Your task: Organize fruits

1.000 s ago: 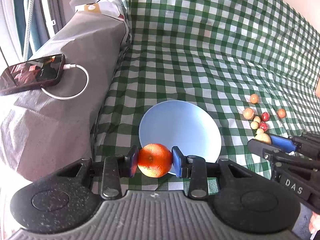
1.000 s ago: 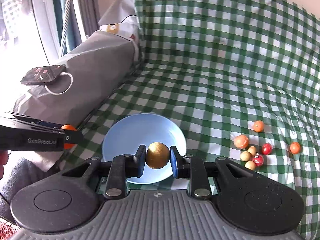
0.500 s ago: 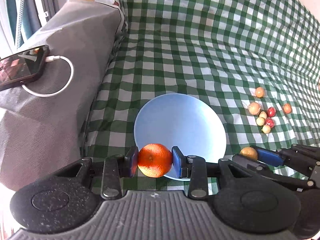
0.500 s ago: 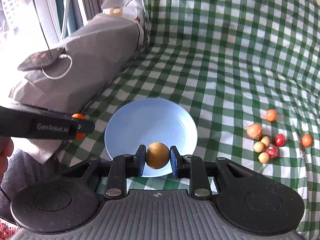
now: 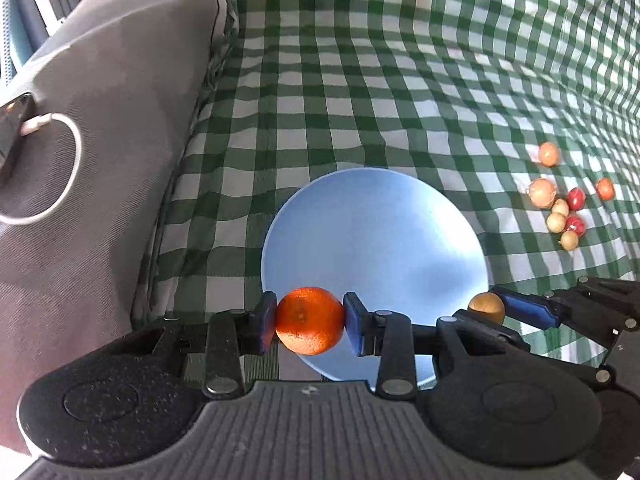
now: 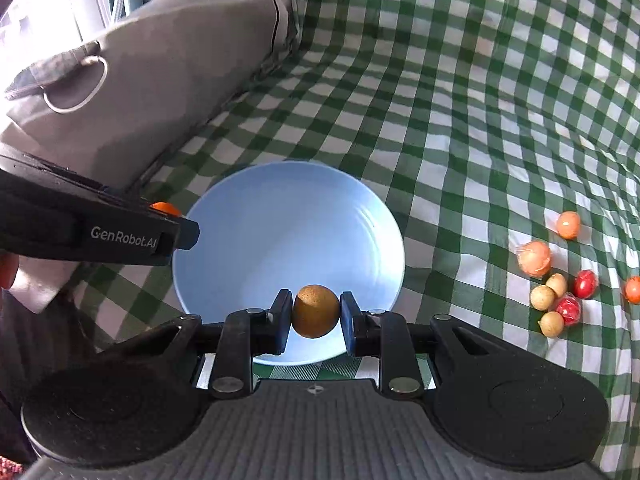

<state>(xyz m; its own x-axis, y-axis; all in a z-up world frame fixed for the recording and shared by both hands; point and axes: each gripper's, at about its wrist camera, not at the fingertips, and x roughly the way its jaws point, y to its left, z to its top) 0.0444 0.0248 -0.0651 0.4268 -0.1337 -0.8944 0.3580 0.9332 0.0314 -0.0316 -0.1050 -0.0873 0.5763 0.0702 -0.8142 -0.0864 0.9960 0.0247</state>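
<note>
A light blue plate (image 5: 376, 216) lies empty on the green checked cloth; it also shows in the right wrist view (image 6: 288, 216). My left gripper (image 5: 310, 322) is shut on an orange (image 5: 310, 320) over the plate's near left rim. My right gripper (image 6: 316, 314) is shut on a brown kiwi (image 6: 316, 311) over the plate's near rim. The kiwi (image 5: 486, 307) shows at the plate's right edge in the left wrist view. The orange (image 6: 164, 208) peeks above the left gripper in the right wrist view.
A cluster of small fruits (image 6: 554, 280) lies on the cloth right of the plate, also in the left wrist view (image 5: 560, 204). A grey cushion (image 5: 92, 120) with a phone (image 5: 12, 136) and white cable (image 5: 60, 168) borders the left side.
Both grippers have moved forward and lower toward the plate with their fruits held. The right gripper has come in from the right to the plate's edge.
</note>
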